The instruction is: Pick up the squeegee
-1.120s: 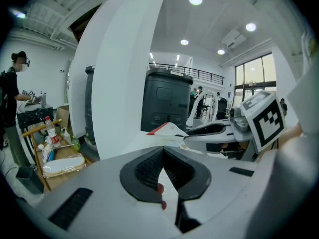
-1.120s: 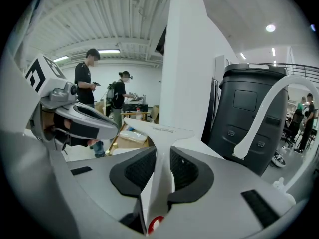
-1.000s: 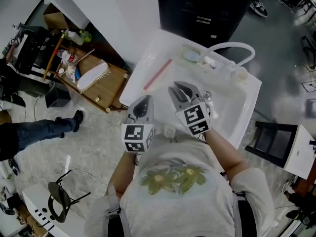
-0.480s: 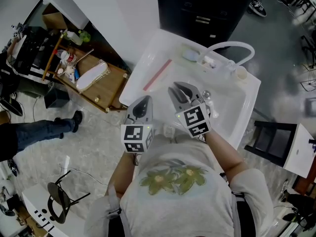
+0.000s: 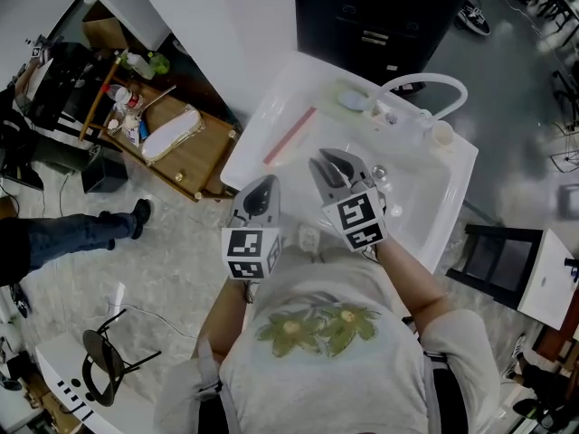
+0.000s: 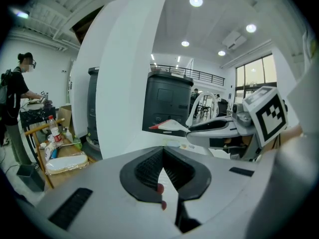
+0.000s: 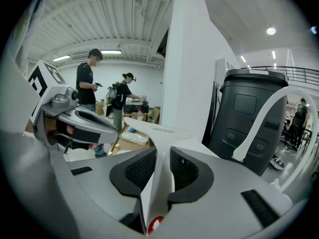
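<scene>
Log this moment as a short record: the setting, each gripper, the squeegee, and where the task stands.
setting: white sink with an arched white faucet
left gripper: jaws together, nothing between them
right gripper: jaws closed on the squeegee's handle
squeegee: white, T-shaped, blade end pointing away from the right gripper
task status: squeegee is gripped by the right gripper

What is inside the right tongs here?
The white squeegee: its neck is clamped between the right tongs, blade sticking out past them. The handle's lower end is covered by the tongs' body.
</scene>
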Motion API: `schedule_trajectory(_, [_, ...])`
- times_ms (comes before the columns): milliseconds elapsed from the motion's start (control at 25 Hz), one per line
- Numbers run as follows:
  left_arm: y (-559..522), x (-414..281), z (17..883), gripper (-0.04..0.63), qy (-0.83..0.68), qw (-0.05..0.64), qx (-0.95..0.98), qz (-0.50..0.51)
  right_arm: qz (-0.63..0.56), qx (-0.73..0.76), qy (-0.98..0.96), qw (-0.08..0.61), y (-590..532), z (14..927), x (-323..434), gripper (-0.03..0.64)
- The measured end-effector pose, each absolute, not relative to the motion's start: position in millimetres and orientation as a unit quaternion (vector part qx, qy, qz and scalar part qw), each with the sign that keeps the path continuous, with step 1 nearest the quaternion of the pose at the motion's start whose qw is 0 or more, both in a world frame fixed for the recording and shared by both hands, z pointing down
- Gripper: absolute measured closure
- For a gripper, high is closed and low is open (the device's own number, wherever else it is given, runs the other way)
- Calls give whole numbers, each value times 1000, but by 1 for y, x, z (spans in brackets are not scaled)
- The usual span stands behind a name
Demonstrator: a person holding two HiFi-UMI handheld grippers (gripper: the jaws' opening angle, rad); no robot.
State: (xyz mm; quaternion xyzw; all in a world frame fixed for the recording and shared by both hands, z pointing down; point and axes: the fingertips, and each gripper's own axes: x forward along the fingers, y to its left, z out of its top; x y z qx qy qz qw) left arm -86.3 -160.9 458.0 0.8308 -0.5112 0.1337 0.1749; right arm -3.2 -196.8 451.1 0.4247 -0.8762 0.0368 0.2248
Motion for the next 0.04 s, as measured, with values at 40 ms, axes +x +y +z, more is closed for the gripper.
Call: schedule_trajectory(40, [-159,-87,459,586,-511,175,831,134,37,424,-876,225,-195,452,-4,520])
